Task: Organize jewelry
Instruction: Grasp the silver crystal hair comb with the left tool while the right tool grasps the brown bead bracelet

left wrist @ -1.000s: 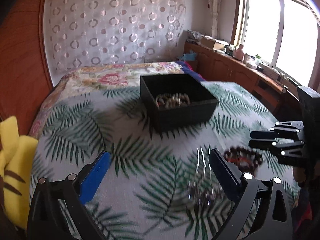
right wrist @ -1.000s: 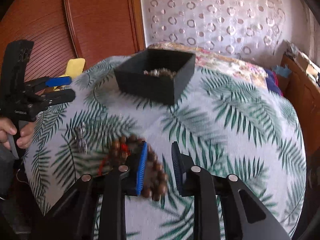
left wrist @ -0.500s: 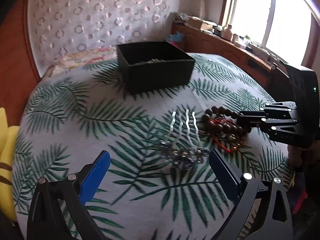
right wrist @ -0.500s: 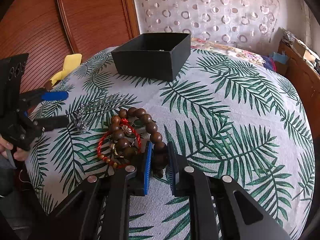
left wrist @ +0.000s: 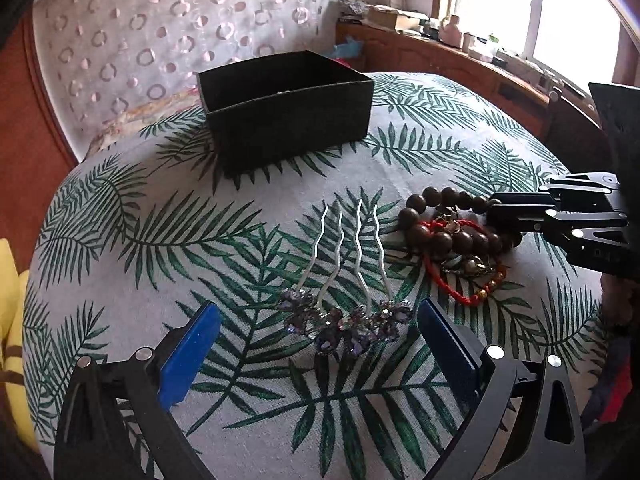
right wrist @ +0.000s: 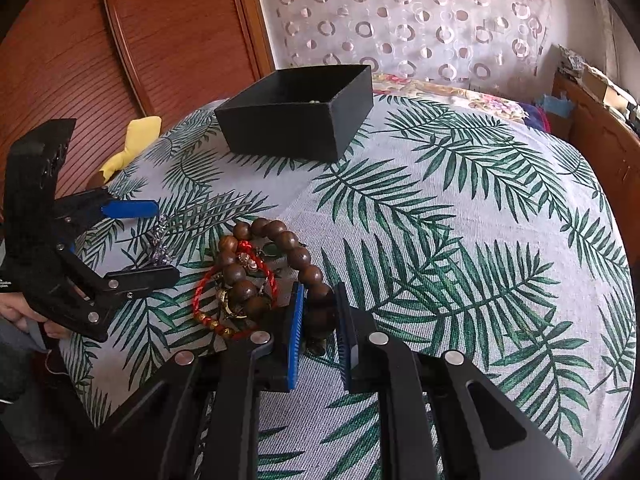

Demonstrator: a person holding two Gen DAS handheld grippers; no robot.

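Note:
A black jewelry box (left wrist: 286, 110) stands on the leaf-print cloth at the far middle; it also shows in the right wrist view (right wrist: 298, 114). A silver hair comb with purple crystals (left wrist: 346, 280) lies between the fingers of my open left gripper (left wrist: 318, 340). A brown wooden bead bracelet (right wrist: 276, 268) lies over a red cord bracelet (right wrist: 212, 308). My right gripper (right wrist: 318, 316) is closed on the bead bracelet's near beads. In the left wrist view the bead bracelet (left wrist: 436, 224) and the right gripper (left wrist: 504, 216) lie to the right.
The round table's cloth (right wrist: 460, 220) drops away at its edges. A yellow cloth (right wrist: 130, 146) lies at the far left edge. A wooden headboard (right wrist: 120, 40) and a patterned curtain (right wrist: 420, 20) stand behind. A wooden sideboard (left wrist: 460, 72) runs under the window.
My left gripper has moved forward and lower so the hair comb lies between its fingers. My right gripper has come down and closed on the bead bracelet.

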